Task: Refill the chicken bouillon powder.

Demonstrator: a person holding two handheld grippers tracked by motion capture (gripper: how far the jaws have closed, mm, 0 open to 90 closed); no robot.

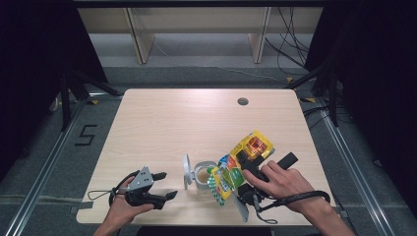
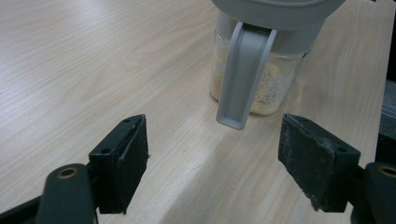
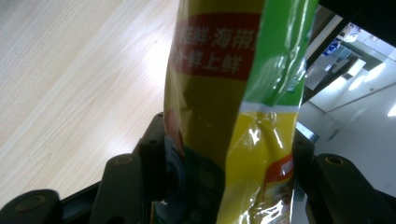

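The right tongs (image 1: 244, 164) are clamped on a yellow and green seasoning pouch (image 1: 241, 164), as is seen in the right gripper view, where the foil (image 3: 233, 116) is pinched between the 2 black jaws. In the high view the pouch is held tilted, its long axis running from the upper right down to the lower left, so that its lower end hangs just above and beside the mouth of a small clear jar (image 1: 203, 175). The jar stands on the counter (image 1: 162, 123) with its grey flip lid (image 1: 187, 171) swung upright on its left side, and pale granules are visible in it (image 2: 261, 88).

The left tongs (image 1: 164, 186) are released, both jaws spread with nothing between them, and they lie to the left of the jar, pointed toward it; the hanging grey lid tab (image 2: 243, 79) is seen straight ahead between the jaws.

The pouring is judged to turn on 1 relation: the pouch's low end must stay directly over the jar's opening, which lies down and to the left of the right tongs. The left tongs are the nearer to steady the jar.
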